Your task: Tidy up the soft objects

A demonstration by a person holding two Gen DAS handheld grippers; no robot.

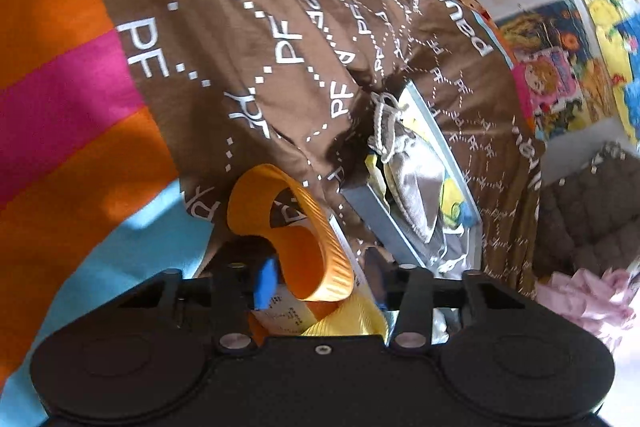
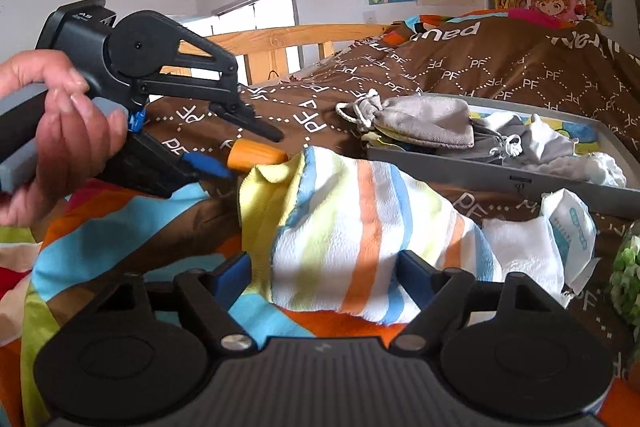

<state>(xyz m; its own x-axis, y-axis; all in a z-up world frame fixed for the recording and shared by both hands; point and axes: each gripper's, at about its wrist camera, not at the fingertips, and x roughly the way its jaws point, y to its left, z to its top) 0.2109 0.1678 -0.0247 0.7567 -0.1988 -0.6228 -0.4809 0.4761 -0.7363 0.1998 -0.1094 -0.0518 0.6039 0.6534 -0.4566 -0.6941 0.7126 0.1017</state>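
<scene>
A striped cloth (image 2: 352, 227) with white, orange, blue and yellow bands lies bunched on the bed. My left gripper (image 2: 248, 143) holds its orange and yellow edge (image 1: 316, 259) between the fingers, lifted a little; it is shut on the cloth. My right gripper (image 2: 324, 271) is open, with one finger on each side of the cloth's near end. A grey tray (image 2: 516, 183) behind the cloth holds a grey drawstring pouch (image 2: 424, 123) and other soft items. In the left wrist view the tray (image 1: 368, 207) and pouch (image 1: 416, 187) lie ahead on the right.
The bed is covered by a brown "PF" duvet (image 2: 500, 71) with bright stripes (image 1: 60, 99). White folded cloths and a packet (image 2: 560, 235) lie right of the striped cloth. A green bunch (image 2: 628, 275) is at the right edge. A wooden bed frame (image 2: 288, 39) stands behind. Pink fabric (image 1: 588, 299) lies lower right.
</scene>
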